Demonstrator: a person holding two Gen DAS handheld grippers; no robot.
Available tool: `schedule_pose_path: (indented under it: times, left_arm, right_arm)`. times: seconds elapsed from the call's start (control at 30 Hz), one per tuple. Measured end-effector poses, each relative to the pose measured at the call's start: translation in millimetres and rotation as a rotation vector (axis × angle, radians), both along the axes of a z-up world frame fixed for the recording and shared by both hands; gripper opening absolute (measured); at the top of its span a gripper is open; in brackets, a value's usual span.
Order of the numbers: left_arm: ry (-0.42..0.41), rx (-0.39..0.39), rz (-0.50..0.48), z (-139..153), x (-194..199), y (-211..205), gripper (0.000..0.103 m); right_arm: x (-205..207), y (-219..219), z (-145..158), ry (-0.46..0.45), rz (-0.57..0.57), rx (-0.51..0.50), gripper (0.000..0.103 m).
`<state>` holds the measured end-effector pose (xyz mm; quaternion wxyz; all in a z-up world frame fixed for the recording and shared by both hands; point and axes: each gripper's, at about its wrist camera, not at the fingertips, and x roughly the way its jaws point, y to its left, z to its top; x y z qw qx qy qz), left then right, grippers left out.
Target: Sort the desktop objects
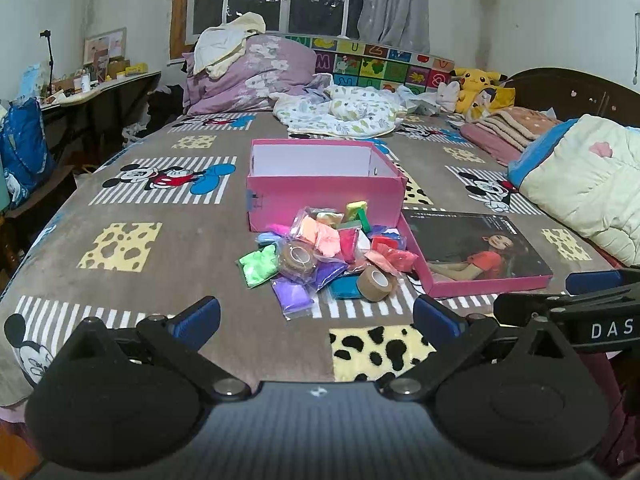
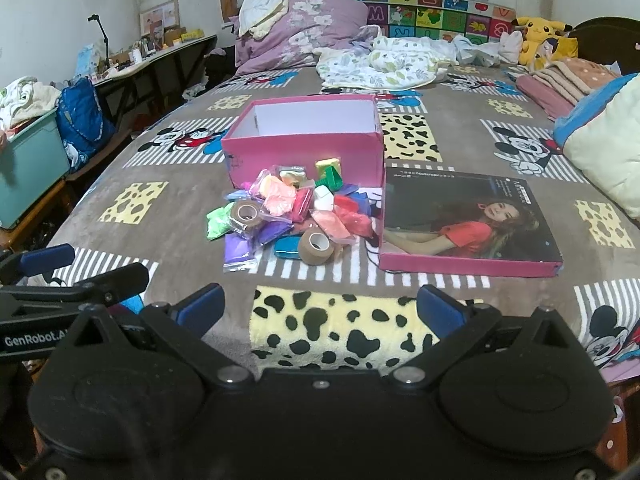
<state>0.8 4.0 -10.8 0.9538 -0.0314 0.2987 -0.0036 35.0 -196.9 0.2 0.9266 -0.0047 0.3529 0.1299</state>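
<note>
Grey and fuzzy, the blanket [image 1: 192,248] covers a big bed and has cartoon mice, yellow cheese squares and stripes on it. In the middle of the bed stands a pink box [image 1: 324,184] with its top open and white inside. Behind the box lie a purple pillow [image 1: 260,76], a leafy white quilt [image 1: 344,114] and a yellow stuffed toy [image 1: 478,88]. Past those are a dark window and a grey curtain. To the left of the box, off the bed, a desk [image 1: 108,88] full of small things stands by the wall, with a blue bag [image 1: 24,152] near it.

Just in front of the box sits a pile of little bags of colored clay [image 2: 296,212], touching the box. Two brown rolls of tape [image 2: 245,216] lie in the pile, one on its left side and one at its front. The box lid [image 2: 468,224] lies flat to the right of the box, touching the pile, with a picture of a girl in a red shirt on it.

The left gripper [image 1: 316,316] hangs over the blanket, near the pile but not touching it, with its blue fingers spread wide and nothing between them. The right gripper [image 2: 320,308] is just beside it, also spread wide and holding nothing.

The right gripper's arm reads "DAS". The left gripper's arm reads "GenRobot.A". The words on the lid are too small to read.
</note>
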Motion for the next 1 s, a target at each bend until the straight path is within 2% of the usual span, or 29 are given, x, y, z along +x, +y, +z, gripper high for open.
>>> schedule_pose_path:
  times: [1.0]
  left_arm:
    - [-0.006, -0.012, 0.001, -1.2, -2.0, 0.6, 0.103]
  right_arm:
    - [0.9, 1.9, 0.5, 0.000, 0.004, -0.004, 0.103]
